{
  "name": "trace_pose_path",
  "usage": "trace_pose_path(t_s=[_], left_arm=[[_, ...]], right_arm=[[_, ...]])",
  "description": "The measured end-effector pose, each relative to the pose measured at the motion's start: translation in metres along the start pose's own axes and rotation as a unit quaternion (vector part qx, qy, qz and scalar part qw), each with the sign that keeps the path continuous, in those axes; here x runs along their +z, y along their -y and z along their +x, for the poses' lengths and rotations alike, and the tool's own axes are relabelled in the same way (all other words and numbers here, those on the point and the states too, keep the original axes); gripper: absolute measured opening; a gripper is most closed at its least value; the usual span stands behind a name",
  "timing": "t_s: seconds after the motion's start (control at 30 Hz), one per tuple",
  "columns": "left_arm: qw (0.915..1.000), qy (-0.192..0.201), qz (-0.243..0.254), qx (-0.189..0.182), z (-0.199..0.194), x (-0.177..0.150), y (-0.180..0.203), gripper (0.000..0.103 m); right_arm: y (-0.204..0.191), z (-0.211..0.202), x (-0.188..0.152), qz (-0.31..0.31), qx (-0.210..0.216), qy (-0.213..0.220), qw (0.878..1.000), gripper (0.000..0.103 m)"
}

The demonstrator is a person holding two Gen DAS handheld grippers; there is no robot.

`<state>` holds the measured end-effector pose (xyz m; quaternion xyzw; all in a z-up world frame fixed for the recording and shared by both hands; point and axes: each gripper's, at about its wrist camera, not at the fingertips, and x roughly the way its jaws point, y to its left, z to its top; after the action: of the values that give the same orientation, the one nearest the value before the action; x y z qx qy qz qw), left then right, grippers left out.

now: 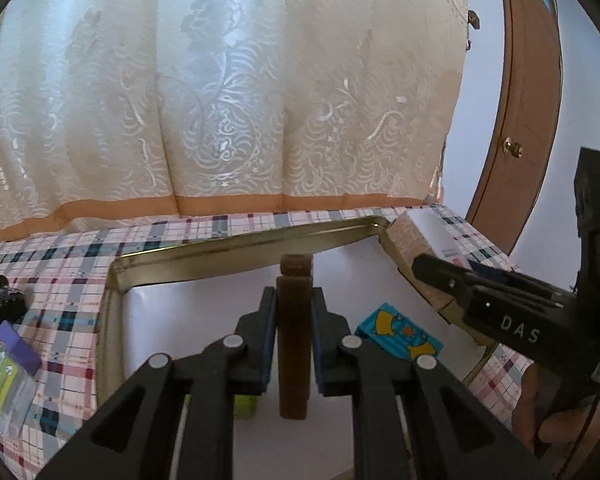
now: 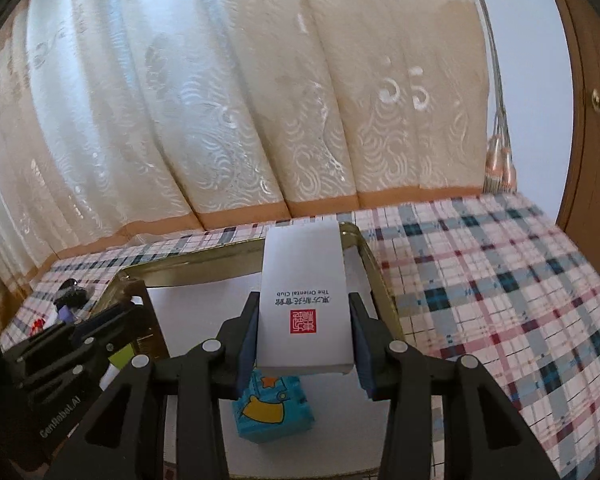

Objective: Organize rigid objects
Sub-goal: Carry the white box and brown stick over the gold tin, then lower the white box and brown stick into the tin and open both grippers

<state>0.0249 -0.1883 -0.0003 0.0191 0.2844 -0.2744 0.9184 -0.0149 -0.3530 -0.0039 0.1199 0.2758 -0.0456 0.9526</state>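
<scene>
The left gripper (image 1: 294, 340) is clamping a slim brown block (image 1: 294, 344) between its pads, jaws drawn in narrow on it. The block is standing upright in the grip, its ridged top poking above the fingertips and its lower end hanging below them. It is hovering over the white floor of a gold-rimmed tray (image 1: 236, 246) that is sitting on a plaid tablecloth (image 1: 60, 280).

The right gripper (image 2: 304, 332) is gripping a white box (image 2: 304, 300) by its two long sides, jaws partly spread to the box's width. The box is printed with a red seal and the words "The Oriental Club", and it is pointing away from the gripper toward the tray's far right corner, its far end reaching over the rim there. From the left wrist view the same box (image 1: 424, 236) is sitting at the tray's right edge with the right gripper's (image 1: 440, 276) dark fingers wrapped around it, and a hand (image 1: 556, 412) is showing beneath the handle.

Directly below the white box, inside the tray, a blue carton (image 2: 272, 412) with yellow and orange shapes is lying flat. In the left view that carton (image 1: 400, 336) is resting just right of the brown block.

Both grippers are angling downward over the tray, side by side. Off the tray's left side, a purple strip (image 1: 20, 350) and a green packet (image 1: 0, 384) are lying on the cloth. A cream patterned curtain (image 1: 220, 100) is hanging behind the table.
</scene>
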Motion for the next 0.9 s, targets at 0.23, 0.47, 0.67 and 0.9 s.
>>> trace_pose_path(t_s=[0.23, 0.47, 0.67, 0.9], left_arm=[[1.0000, -0.009, 0.003, 0.000, 0.016, 0.002, 0.007, 0.013], [0.9997, -0.026, -0.001, 0.003, 0.030, 0.003, 0.007, 0.013], [0.9996, -0.027, -0.003, 0.000, 0.027, 0.002, 0.007, 0.041], [0.9981, 0.029, -0.042, 0.033, -0.001, 0.008, -0.007, 0.103]], right_arm=[[-0.002, 0.010, -0.002, -0.010, -0.022, -0.010, 1.000, 0.044], [0.004, 0.019, -0.002, -0.002, -0.026, -0.025, 0.999, 0.044], [0.002, 0.025, -0.005, -0.002, -0.025, -0.034, 0.999, 0.045], [0.014, 0.008, 0.000, 0.040, -0.009, 0.005, 0.999, 0.070]])
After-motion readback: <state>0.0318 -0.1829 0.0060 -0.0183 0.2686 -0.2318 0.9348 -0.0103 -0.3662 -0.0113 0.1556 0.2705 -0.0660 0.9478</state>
